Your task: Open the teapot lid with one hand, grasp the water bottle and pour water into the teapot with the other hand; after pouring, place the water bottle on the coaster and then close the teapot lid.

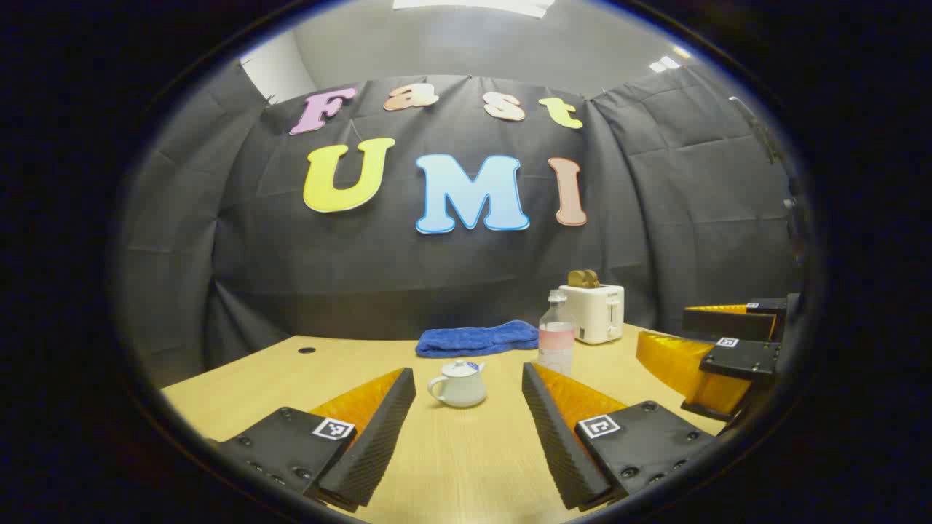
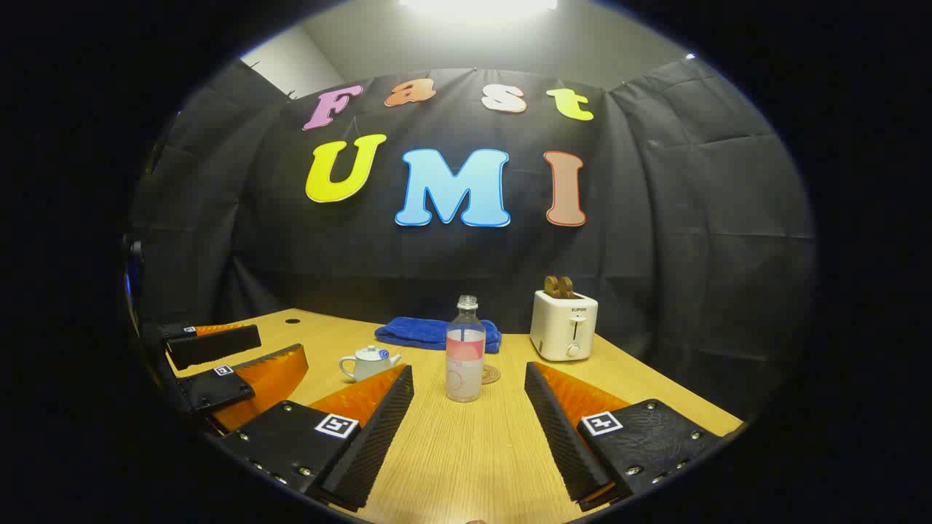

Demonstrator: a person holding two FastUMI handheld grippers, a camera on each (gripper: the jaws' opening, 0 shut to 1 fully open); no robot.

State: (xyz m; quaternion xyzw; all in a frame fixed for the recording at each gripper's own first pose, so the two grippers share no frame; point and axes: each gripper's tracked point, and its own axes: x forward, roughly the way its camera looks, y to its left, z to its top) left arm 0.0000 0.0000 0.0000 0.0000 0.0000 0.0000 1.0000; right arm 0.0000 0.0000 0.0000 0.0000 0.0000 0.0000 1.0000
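On the wooden bench (image 2: 466, 451) everything is standing in its starting place, and both grippers are hovering low over the near edge. At the back, a white toaster (image 2: 563, 324) is sitting to the right and a folded blue towel (image 2: 419, 332) is lying in the middle. The left gripper (image 1: 466, 407) is pointing straight at the white teapot (image 1: 459, 383), which is sitting ahead of it between its two fingers but still well apart from them; its jaws are standing wide, holding nothing. The right gripper (image 2: 466, 407) is facing the water bottle (image 2: 465, 358) in the same way, also spread open and empty. The bottle is standing upright with its long axis vertical, uncapped and partly filled, so a grasp from the side across its body is looking suitable. The small lid (image 1: 461, 367) is resting on the teapot, closed. Just behind the bottle, a round coaster (image 2: 491, 375) is peeking out. I am judging that the left gripper is nearer to the lid and should go first.
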